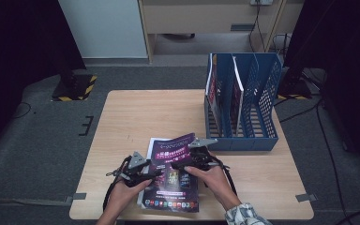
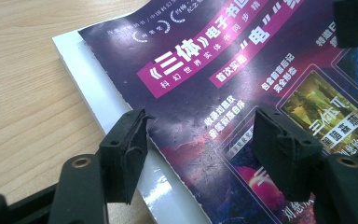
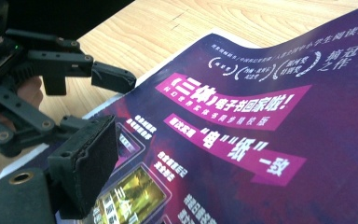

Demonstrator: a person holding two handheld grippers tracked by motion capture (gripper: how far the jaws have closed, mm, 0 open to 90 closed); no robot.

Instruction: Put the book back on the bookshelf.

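A purple magazine (image 1: 172, 180) lies near the table's front edge, its top cover (image 1: 174, 147) curled upward. My left gripper (image 1: 143, 172) is open at the magazine's left side. In the left gripper view its two jaws straddle the cover's left edge (image 2: 135, 100), just above the white pages (image 2: 93, 93). My right gripper (image 1: 190, 161) is over the upper middle of the magazine. In the right gripper view one jaw stands wide at the left, and the lifted cover (image 3: 261, 116) hides the other. The left gripper (image 3: 51, 84) shows beyond it.
A blue file rack (image 1: 262, 93) stands at the table's back right, holding two upright magazines (image 1: 222, 93) in its left slots. Bare wooden tabletop (image 1: 145, 117) stretches behind and left of the purple magazine. A person's hands and a plaid sleeve (image 1: 243, 215) come in from the bottom.
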